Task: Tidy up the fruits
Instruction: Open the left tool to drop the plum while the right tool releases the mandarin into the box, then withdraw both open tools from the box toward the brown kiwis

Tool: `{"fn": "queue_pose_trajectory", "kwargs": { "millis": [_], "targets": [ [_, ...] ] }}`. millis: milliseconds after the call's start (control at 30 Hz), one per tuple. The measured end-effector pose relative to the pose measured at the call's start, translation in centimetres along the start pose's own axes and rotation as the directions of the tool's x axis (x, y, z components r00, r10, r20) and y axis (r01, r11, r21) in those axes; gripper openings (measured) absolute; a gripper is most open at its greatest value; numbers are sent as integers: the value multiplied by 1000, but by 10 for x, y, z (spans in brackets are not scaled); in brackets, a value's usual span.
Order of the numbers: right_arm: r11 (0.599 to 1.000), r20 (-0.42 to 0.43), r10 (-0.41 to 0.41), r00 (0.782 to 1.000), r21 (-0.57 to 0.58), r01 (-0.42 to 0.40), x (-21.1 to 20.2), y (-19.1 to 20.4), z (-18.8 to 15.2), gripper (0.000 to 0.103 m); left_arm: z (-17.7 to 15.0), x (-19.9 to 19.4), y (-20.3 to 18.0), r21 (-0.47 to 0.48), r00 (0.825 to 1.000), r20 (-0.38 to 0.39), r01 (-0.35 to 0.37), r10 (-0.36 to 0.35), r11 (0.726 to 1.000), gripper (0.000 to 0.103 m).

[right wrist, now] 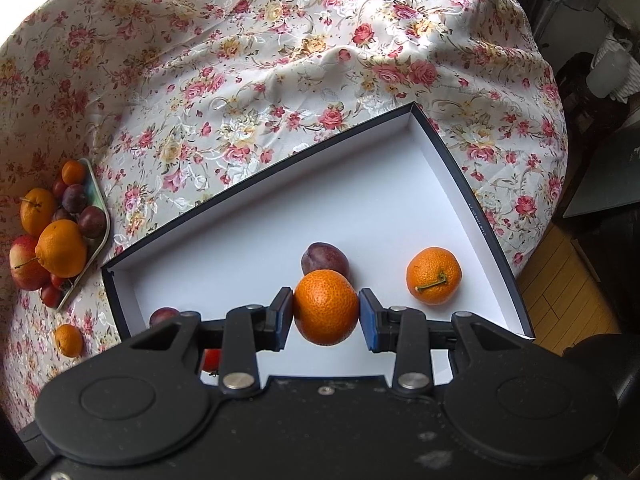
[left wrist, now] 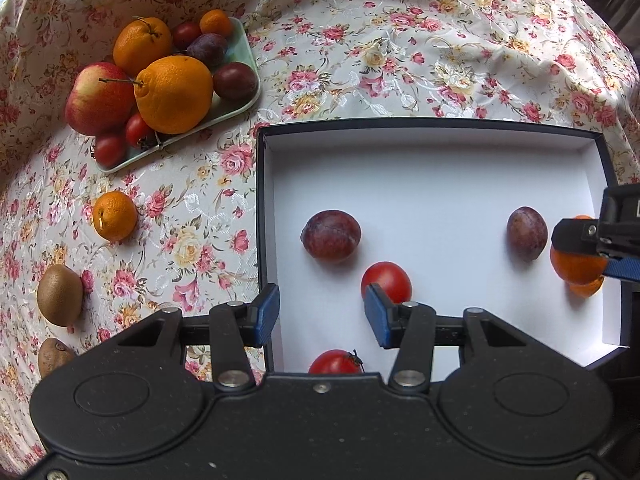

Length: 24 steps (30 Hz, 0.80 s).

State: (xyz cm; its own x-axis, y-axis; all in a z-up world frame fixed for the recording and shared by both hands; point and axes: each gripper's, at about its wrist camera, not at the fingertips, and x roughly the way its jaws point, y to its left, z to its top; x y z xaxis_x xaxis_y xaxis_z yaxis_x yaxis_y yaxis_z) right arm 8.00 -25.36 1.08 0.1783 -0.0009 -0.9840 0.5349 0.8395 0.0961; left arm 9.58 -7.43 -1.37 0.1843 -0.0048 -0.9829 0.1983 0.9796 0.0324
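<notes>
A dark box with a white inside (left wrist: 440, 184) (right wrist: 280, 216) holds two plums (left wrist: 331, 235) (left wrist: 527, 233), two tomatoes (left wrist: 387, 280) (left wrist: 334, 362) and a mandarin (right wrist: 433, 276). My right gripper (right wrist: 326, 308) is shut on another mandarin (right wrist: 326, 306) and holds it just above the box floor, near a plum (right wrist: 325, 259); it also shows in the left wrist view (left wrist: 578, 256). My left gripper (left wrist: 322, 316) is open and empty over the box's near left edge, with one tomato just past its right finger.
A green tray (left wrist: 240, 100) (right wrist: 96, 196) at the left holds oranges, an apple, plums and tomatoes. A loose mandarin (left wrist: 115, 216) (right wrist: 69, 340), a kiwi (left wrist: 60, 295) and a brown fruit (left wrist: 54, 356) lie on the floral tablecloth. The table edge drops off at the right.
</notes>
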Motion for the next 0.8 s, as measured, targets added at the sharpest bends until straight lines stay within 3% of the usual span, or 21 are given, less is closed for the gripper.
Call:
{"fn": "queue_pose_trajectory", "kwargs": {
  "millis": [333,533,800],
  "targets": [
    [999,16,32,999,-19,-31,-2,19,1,37,-19,-3,-2,55,1000,-17,17,-17,998,55],
    [999,68,32,997,-43,-29,-13,27,2,36,-27,-4,-4,78,1000,-21,26,-24,997,55],
    [999,37,24,999,-42,-22,-8,31,2,37,-35,-7,-6,102,999,-29,35,-32,994,55]
  ]
}}
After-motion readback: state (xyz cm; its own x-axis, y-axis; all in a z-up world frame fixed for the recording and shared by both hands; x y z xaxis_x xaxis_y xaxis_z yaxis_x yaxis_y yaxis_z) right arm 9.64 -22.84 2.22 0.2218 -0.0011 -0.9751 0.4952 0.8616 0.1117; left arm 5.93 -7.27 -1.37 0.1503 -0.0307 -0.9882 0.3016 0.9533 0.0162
